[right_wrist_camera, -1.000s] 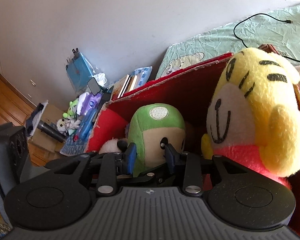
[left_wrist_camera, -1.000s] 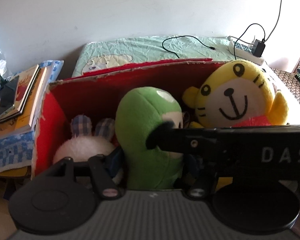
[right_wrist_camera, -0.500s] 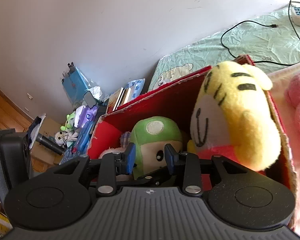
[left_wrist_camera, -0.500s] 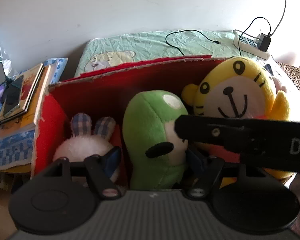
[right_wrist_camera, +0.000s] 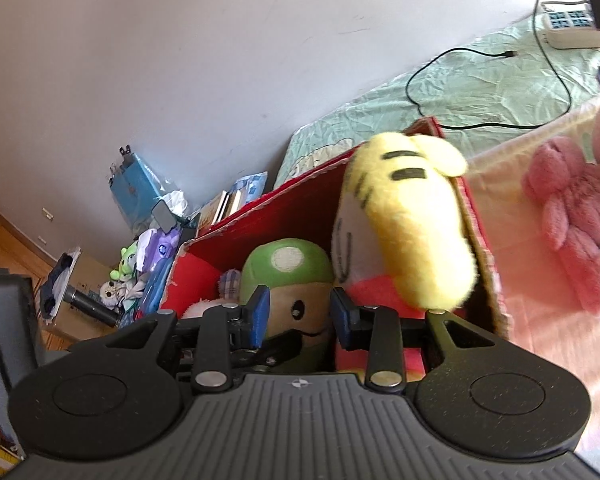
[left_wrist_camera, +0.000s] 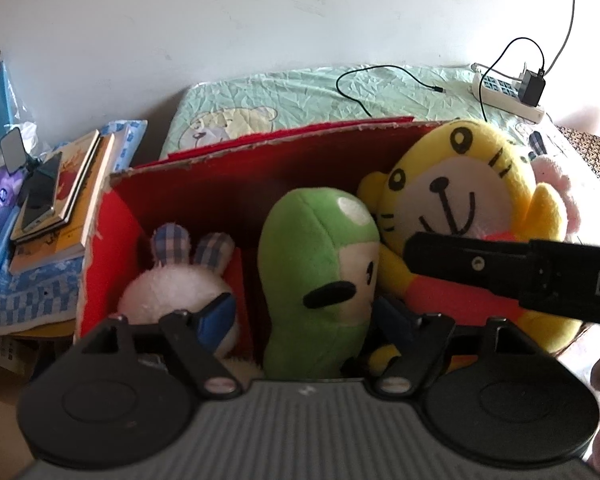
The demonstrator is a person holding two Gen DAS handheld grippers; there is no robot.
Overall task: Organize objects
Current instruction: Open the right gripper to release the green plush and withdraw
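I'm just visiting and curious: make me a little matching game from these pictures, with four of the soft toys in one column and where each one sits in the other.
Things:
1. white plush rabbit with checked ears
2. green plush doll with a white spot
3. yellow plush tiger
4. pink plush toy

Places:
A. middle of the red cardboard box
B. outside the box, on the bed
C. left end of the box
D. right end of the box

Pairs: 1-C, 2-A, 3-D, 4-B

Bed (left_wrist_camera: 292,92) with crinkled pale green sheet across upper middle of frame; directly on it: red cardboard box (left_wrist_camera: 236,168) at centre, black cable (left_wrist_camera: 364,80) behind, white power strip (left_wrist_camera: 500,92) upper right, pink plush (right_wrist_camera: 572,208) at right.
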